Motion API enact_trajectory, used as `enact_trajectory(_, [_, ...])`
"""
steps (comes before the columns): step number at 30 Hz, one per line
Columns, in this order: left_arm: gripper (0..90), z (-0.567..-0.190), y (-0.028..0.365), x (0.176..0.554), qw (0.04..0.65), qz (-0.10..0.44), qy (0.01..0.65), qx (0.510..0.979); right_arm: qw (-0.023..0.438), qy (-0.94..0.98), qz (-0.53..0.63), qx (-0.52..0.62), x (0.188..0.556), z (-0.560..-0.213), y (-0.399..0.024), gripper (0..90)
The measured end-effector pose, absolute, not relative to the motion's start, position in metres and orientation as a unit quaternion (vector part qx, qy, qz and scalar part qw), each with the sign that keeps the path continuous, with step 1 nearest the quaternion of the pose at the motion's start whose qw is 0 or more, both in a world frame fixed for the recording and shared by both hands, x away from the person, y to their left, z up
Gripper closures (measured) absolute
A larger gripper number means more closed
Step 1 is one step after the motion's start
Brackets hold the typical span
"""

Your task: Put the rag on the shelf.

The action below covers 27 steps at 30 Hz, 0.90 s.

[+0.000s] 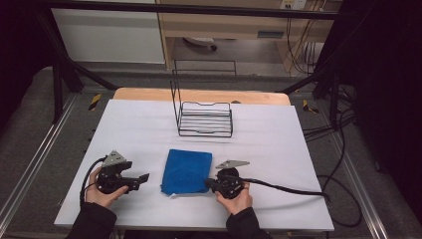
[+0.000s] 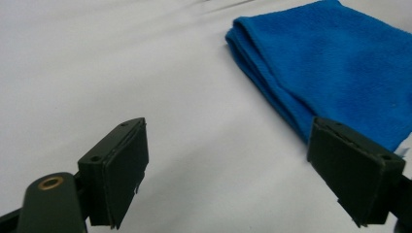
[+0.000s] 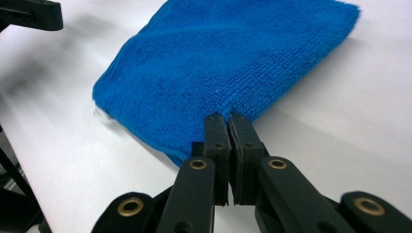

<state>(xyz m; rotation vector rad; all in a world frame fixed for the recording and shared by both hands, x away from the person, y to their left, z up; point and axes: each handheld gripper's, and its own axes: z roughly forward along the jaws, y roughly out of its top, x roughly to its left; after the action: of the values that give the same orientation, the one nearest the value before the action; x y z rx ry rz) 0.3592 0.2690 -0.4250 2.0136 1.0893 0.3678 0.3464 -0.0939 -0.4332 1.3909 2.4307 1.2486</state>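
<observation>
A folded blue towel (image 1: 186,171) lies flat near the front of the white table (image 1: 278,139). The right gripper (image 1: 209,184), jaws pressed together, pinches the towel's near right edge. The left gripper (image 1: 144,178) rests just left of the towel, jaws wide apart and empty. A black wire rack (image 1: 205,118) stands behind, well apart

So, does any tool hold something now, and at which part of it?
The right tool is shut at the near edge of the blue towel, apparently pinching it; the pinch itself is hidden. The left tool is open, holding nothing.
</observation>
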Motion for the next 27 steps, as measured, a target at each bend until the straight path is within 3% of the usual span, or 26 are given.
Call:
enact_trajectory(18, [13.1,-0.425,0.262,0.357,0.402,0.142,0.42,0.801,0.039,0.809,0.376,0.451,0.324,-0.439,-0.156,85.8])
enact_trajectory(23, [11.5,-0.425,0.261,0.356,0.401,0.143,0.417,0.803,0.036,0.808,0.398,0.432,0.325,-0.437,-0.162,74.6])
enact_trajectory(27, [9.0,-0.426,0.259,0.357,0.401,0.138,0.416,0.805,0.062,0.787,0.448,0.419,0.332,-0.427,-0.177,54.4])
